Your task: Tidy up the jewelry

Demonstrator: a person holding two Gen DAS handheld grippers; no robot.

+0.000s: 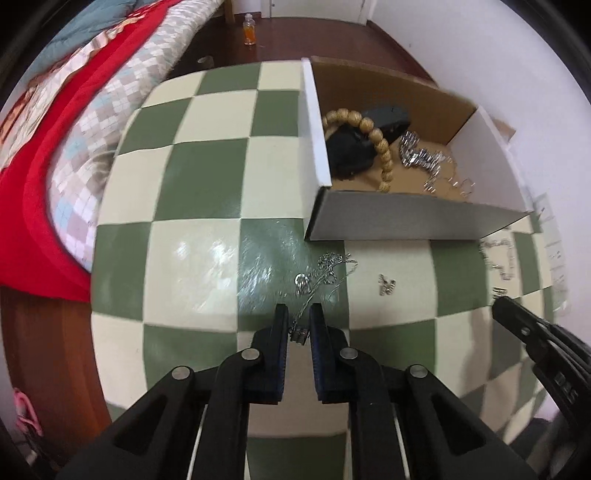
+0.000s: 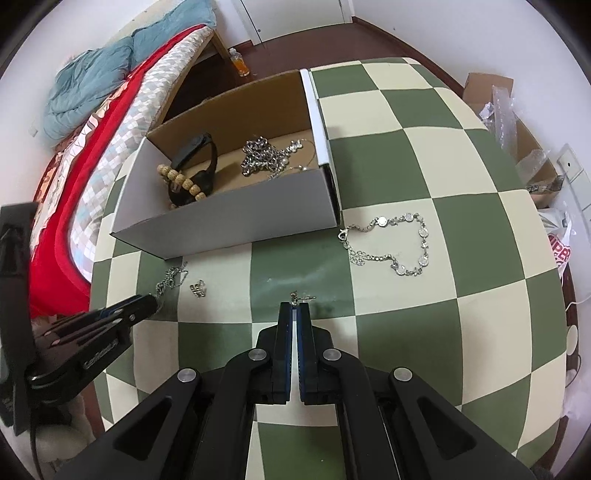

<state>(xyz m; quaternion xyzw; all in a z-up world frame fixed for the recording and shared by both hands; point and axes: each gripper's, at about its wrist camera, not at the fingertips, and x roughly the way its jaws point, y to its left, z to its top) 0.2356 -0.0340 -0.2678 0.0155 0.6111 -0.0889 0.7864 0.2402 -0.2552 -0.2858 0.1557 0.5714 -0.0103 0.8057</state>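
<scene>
On the green-and-cream checked table, my left gripper (image 1: 298, 314) points down, shut on a thin silver chain (image 1: 325, 269). The rest of the chain trails on the cloth ahead of the jaws. My right gripper (image 2: 294, 306) is shut on a small silver piece (image 2: 295, 295) that pokes out of its tips. An open cardboard box (image 2: 236, 225) holds a wooden bead bracelet (image 2: 183, 182), a black watch band (image 2: 207, 155) and a heap of silver chains (image 2: 262, 155). A silver disc bracelet (image 2: 399, 243) lies right of the box. A small silver charm (image 2: 197, 288) lies between the grippers.
The table's left edge meets a bed with a red blanket (image 1: 33, 192) and a checked quilt. An orange bottle (image 1: 249, 29) stands on the wooden floor behind. At the far right, off the table, a cardboard carton (image 2: 517, 122) holds plastic wrap.
</scene>
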